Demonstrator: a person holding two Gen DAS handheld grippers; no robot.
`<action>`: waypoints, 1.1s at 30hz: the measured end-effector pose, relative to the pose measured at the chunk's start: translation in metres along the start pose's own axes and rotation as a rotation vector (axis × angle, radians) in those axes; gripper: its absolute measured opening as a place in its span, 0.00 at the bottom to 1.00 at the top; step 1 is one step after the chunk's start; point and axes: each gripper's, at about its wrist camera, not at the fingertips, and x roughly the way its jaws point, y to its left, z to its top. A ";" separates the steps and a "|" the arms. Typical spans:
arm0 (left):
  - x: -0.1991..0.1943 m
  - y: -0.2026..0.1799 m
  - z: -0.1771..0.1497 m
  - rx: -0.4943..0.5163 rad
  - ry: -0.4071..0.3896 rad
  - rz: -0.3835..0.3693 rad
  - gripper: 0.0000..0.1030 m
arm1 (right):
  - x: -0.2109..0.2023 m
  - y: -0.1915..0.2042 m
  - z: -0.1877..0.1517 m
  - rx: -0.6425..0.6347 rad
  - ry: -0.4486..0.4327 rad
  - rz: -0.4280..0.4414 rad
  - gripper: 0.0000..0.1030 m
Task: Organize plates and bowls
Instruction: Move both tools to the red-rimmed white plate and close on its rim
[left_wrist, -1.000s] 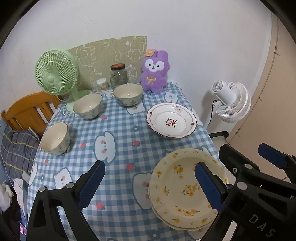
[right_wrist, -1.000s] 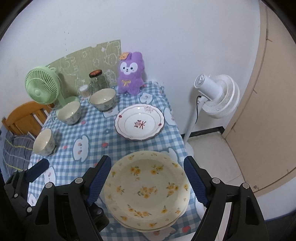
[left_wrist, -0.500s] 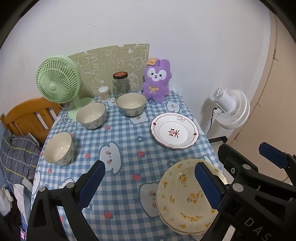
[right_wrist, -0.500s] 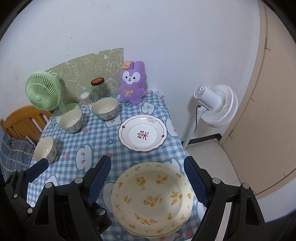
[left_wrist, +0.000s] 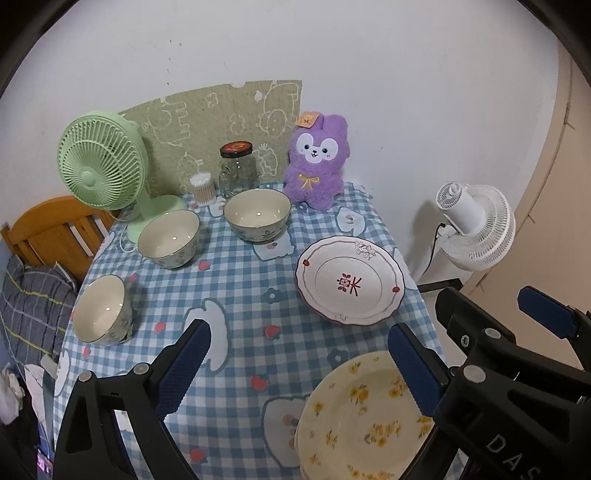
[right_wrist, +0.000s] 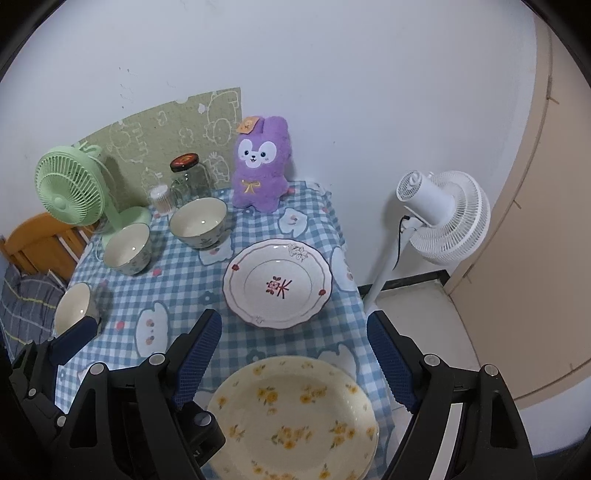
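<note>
Far left, a wooden chair (left_wrist: 48, 236) shows only its top rail and slats, the rest hidden by the desk (left_wrist: 236, 280) edge and a plaid cushion (left_wrist: 33, 306); the green fan (left_wrist: 98, 162) stands at the back left corner, its base partly behind the middle bowl (left_wrist: 169, 238); the near-left bowl (left_wrist: 101, 315) sits close to the desk's left edge, and in the right wrist view it is partly covered by the left gripper's finger; a cotton-swab tub (left_wrist: 202, 189) and glass jar (left_wrist: 237, 170) stand behind the back bowl (left_wrist: 257, 218); the jar's contents cannot be made out; the purple plush (left_wrist: 316, 162) sits against the wall.

Left gripper (left_wrist: 295, 369) hovers over the cloth, jaws spread wide and grasping nothing; its right finger overlaps the rim of the yellow flowered plates (right_wrist: 291, 417).

White red-patterned plate (left_wrist: 349, 280) lies alone toward the right edge, apart from the yellow stack; that stack sits at the near right corner, cut off by the frame bottom, so the count of plates beneath the top one is unclear.

Right gripper (right_wrist: 295, 362) hangs above the stack, jaws released and empty; a white standing fan (right_wrist: 443, 218) is on the floor beyond.
</note>
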 end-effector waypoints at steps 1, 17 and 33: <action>0.003 -0.001 0.002 -0.005 0.003 0.002 0.95 | 0.006 -0.002 0.003 -0.003 0.001 0.004 0.81; 0.074 -0.019 0.029 -0.031 0.043 0.080 0.91 | 0.088 -0.020 0.031 -0.020 0.044 0.078 0.81; 0.152 -0.025 0.035 -0.079 0.107 0.088 0.88 | 0.168 -0.031 0.039 -0.040 0.105 0.087 0.81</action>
